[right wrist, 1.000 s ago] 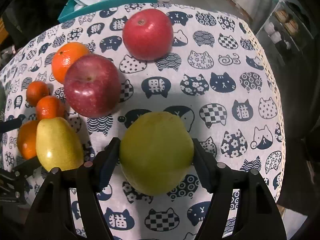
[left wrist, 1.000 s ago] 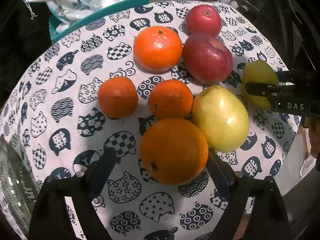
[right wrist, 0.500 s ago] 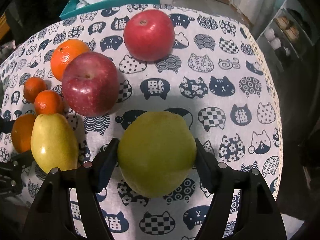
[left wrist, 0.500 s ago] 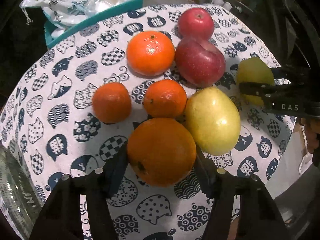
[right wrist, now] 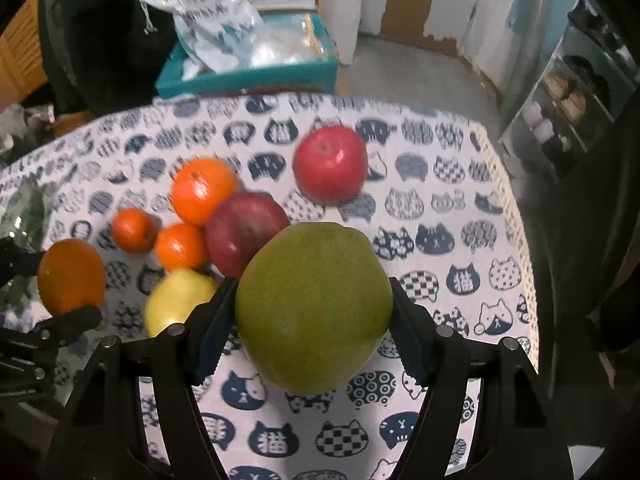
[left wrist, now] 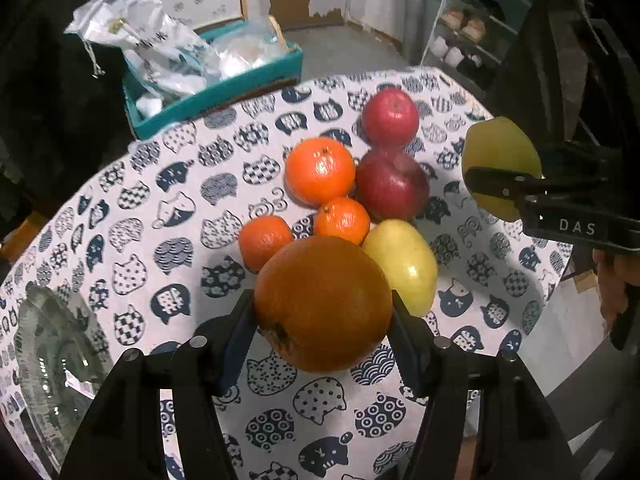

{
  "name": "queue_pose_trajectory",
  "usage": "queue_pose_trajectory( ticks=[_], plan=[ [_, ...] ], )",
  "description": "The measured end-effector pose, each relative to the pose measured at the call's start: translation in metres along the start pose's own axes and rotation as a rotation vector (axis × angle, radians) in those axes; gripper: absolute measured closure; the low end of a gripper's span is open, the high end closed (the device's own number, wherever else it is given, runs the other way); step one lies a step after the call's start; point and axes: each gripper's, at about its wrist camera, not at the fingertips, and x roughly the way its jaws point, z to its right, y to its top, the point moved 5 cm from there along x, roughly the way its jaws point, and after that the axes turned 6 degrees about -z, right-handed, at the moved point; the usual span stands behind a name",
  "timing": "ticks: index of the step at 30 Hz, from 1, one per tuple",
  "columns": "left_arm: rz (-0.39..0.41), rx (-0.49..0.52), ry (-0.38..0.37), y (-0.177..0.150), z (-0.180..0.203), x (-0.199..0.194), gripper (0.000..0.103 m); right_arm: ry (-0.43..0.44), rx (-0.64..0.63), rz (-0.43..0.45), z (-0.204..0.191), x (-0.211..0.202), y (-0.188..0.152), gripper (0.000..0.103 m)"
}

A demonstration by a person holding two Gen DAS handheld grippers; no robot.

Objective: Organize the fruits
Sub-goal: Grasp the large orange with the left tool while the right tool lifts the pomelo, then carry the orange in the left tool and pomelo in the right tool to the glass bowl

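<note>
My left gripper [left wrist: 323, 312] is shut on a large orange [left wrist: 323, 302] and holds it above the cat-print tablecloth [left wrist: 160, 216]. My right gripper [right wrist: 314, 312] is shut on a green pear [right wrist: 314, 306], also lifted; it shows at the right of the left wrist view [left wrist: 500, 152]. On the cloth lie a yellow pear [left wrist: 408, 268], two small mandarins [left wrist: 342, 220] [left wrist: 264, 240], a medium orange [left wrist: 320, 170], a dark red apple [left wrist: 390, 184] and a bright red apple [left wrist: 390, 116].
A glass bowl [left wrist: 52, 360] stands at the table's left front edge. A teal box [left wrist: 216, 88] with plastic bags sits behind the table. Shelves with shoes [left wrist: 468, 40] stand at the back right.
Both grippers have risen and pulled back, lifting the large orange and the green pear off the cloth. The other fruits have stayed in place.
</note>
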Motion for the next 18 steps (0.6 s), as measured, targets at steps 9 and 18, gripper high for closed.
queue_pose_trajectory(
  ticks=[9, 18],
  plan=[
    [0.078, -0.012, 0.016, 0.004, -0.009, -0.036, 0.039, 0.027, -0.025, 0.128, -0.018, -0.048, 0.015, 0.031],
    [0.164, -0.013, 0.042, 0.006, -0.019, -0.075, 0.039, 0.057, -0.072, 0.232, -0.043, -0.089, 0.028, 0.031]
  ],
)
